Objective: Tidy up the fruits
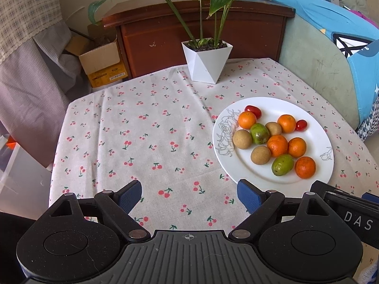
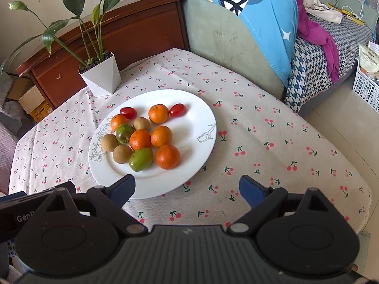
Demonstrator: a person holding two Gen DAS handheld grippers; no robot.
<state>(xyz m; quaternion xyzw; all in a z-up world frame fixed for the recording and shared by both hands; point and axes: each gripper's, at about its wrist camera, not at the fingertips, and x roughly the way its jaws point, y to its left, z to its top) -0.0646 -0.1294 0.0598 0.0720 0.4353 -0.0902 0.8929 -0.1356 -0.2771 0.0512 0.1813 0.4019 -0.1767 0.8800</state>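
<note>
Both your grippers, left [image 1: 189, 197] and right [image 2: 187, 188], hang with jaws apart and empty, short of the plate [image 2: 203, 118]. All fruit [image 2: 142, 142] sits mixed there, touching, so you'll likely need wide jaws to single one out.

"DAS" and "Gen" on the neighbouring gripper bodies [image 1: 350, 215].
</note>
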